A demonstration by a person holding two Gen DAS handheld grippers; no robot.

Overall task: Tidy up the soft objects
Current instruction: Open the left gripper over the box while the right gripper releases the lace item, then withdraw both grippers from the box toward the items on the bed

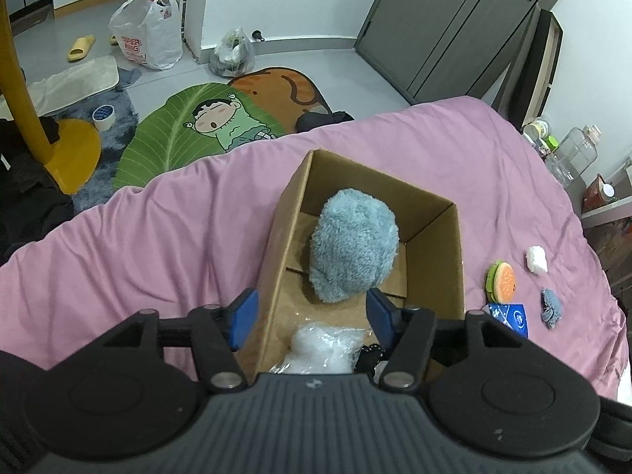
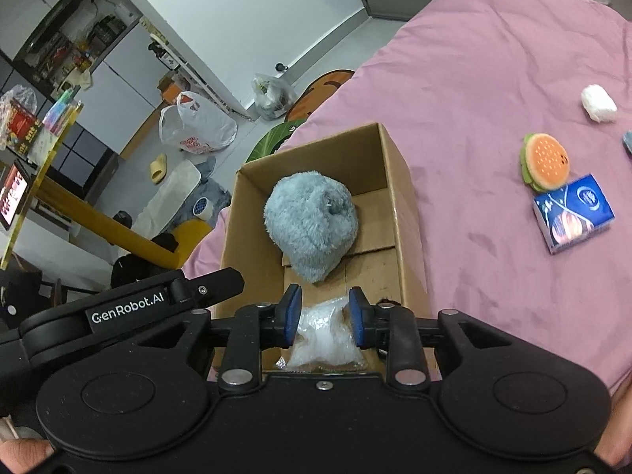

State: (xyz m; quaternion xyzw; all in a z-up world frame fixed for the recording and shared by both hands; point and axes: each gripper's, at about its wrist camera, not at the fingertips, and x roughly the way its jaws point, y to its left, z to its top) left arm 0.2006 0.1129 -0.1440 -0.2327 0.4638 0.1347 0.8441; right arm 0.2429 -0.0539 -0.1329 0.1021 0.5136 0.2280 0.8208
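Observation:
An open cardboard box [image 1: 434, 245] [image 2: 399, 181] sits on the pink bed. Inside lie a fluffy grey-blue plush [image 1: 351, 249] [image 2: 312, 221] and a clear bag of white stuffing [image 1: 328, 349] [image 2: 328, 339]. My left gripper [image 1: 310, 316] is open, straddling the box's left wall at its near end. My right gripper [image 2: 324, 312] hovers over the white bag with its jaws partly open around it; contact is unclear. On the bed to the right lie a burger plush [image 1: 501, 280] [image 2: 547, 162], a blue tissue pack [image 1: 511, 318] [image 2: 572, 213], a white soft lump [image 1: 536, 259] [image 2: 598, 103] and a small grey plush [image 1: 551, 306].
The pink bed [image 1: 158, 245] [image 2: 474, 79] ends at its left edge above a floor with a green leaf rug [image 1: 177, 134], a yellow stand [image 1: 59, 150], plastic bags [image 1: 150, 35] and a slipper [image 1: 81, 48]. A shelf with jars [image 1: 572, 150] stands at the right.

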